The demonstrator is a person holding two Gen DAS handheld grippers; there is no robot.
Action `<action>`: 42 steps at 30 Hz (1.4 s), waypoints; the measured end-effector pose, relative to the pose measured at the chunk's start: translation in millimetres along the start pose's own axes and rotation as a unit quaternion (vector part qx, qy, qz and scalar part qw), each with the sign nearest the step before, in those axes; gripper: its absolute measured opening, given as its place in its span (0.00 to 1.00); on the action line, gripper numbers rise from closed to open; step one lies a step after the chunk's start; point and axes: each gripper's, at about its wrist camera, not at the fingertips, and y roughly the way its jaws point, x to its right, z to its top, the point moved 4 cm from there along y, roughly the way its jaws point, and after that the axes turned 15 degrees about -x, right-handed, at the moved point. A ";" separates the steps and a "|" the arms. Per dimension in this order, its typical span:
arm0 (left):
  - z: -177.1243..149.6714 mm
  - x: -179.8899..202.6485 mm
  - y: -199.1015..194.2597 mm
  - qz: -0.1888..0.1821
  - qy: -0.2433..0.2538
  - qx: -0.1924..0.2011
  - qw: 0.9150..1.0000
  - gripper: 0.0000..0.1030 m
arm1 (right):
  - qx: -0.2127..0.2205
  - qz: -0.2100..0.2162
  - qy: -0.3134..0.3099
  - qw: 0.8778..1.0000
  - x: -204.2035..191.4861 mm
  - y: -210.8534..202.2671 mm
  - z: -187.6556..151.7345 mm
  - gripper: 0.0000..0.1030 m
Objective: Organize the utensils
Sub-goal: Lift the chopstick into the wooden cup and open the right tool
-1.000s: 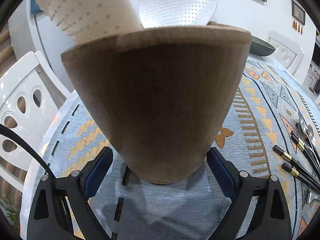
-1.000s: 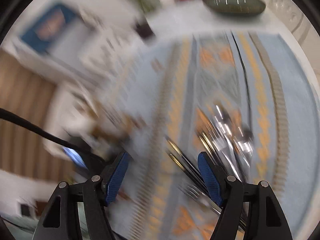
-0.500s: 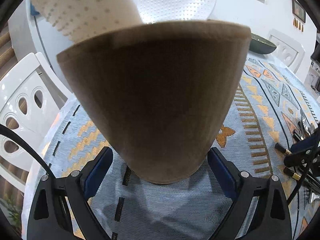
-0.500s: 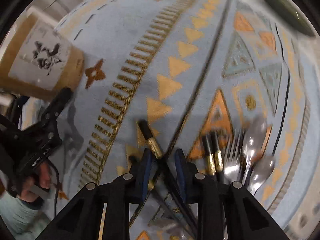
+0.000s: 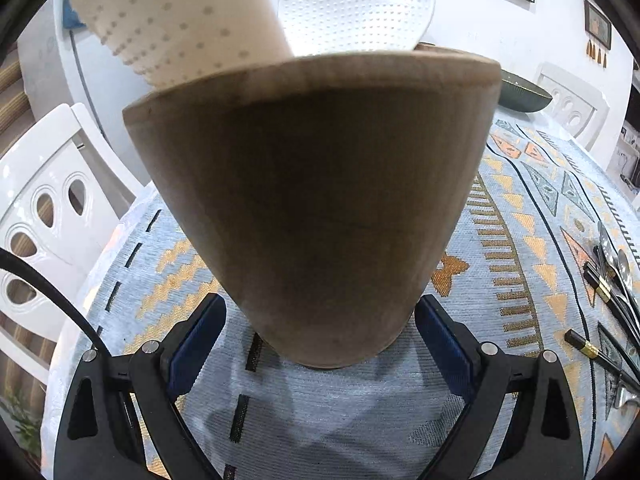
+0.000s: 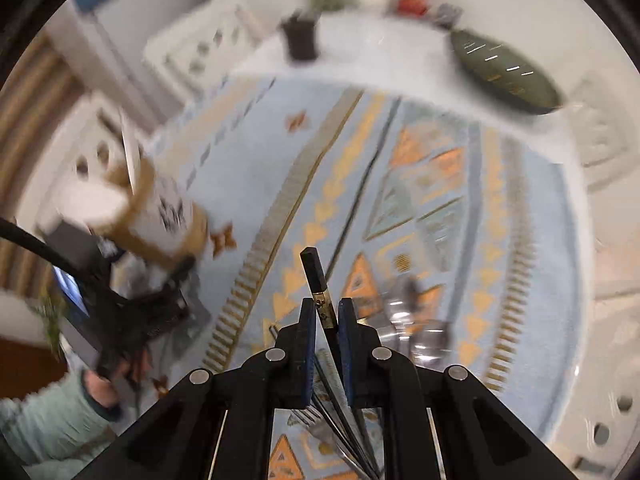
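The right hand-held gripper (image 6: 325, 314), its jaws having just closed, pinched a black chopstick (image 6: 316, 284) above the patterned surface (image 6: 400, 168). The left hand-held gripper (image 5: 320, 336) stood spread around the wooden utensil holder (image 5: 316, 200), pads apparently apart from it.

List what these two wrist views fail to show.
- Left wrist view: the wooden holder fills the frame, hiding its own inside and the lower parts of the white utensils in it.
- Right wrist view: motion blur smears the spoons and forks on the cloth; their number is unreadable.
- Right wrist view: the right tool covers the lower length of the black chopstick.
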 end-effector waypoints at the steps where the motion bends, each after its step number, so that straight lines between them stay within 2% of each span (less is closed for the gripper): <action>1: -0.2 -0.2 0.1 0.000 0.000 0.000 1.000 0.93 | 0.019 0.013 0.015 1.000 7.8 -14.9 0.4 0.10; 4: -1.0 -1.7 -1.5 -0.004 -0.001 0.006 1.000 0.93 | 0.072 0.063 0.052 0.994 15.1 -55.1 3.1 0.06; 7: -2.7 -1.3 -1.4 -0.005 0.002 0.006 1.000 0.92 | 0.125 0.103 0.064 0.985 -1.6 -90.0 19.4 0.06; 10: -5.5 -1.0 -4.4 -0.005 0.006 0.009 1.000 0.92 | 0.176 0.129 0.052 0.975 -18.7 -121.6 37.3 0.06; 13: -7.6 -2.5 -4.4 -0.006 0.004 0.008 1.000 0.92 | 0.200 0.157 0.027 0.967 -47.5 -139.6 54.8 0.06; 21: -6.1 -2.2 -5.2 -0.006 0.004 0.008 1.000 0.92 | 0.195 0.166 -0.032 0.966 -104.5 -146.0 85.0 0.06; 28: -3.0 -4.6 -5.7 -0.009 0.005 0.006 1.000 0.92 | 0.221 0.146 -0.047 0.963 -113.9 -168.7 74.8 0.06; 35: -2.6 -4.8 -5.7 -0.011 0.006 0.005 1.000 0.92 | 0.252 0.150 -0.058 0.954 -114.0 -198.1 61.6 0.06; 42: -2.4 -5.6 -5.4 -0.012 0.004 0.006 1.000 0.92 | 0.238 0.153 -0.071 0.956 -128.0 -190.6 62.9 0.06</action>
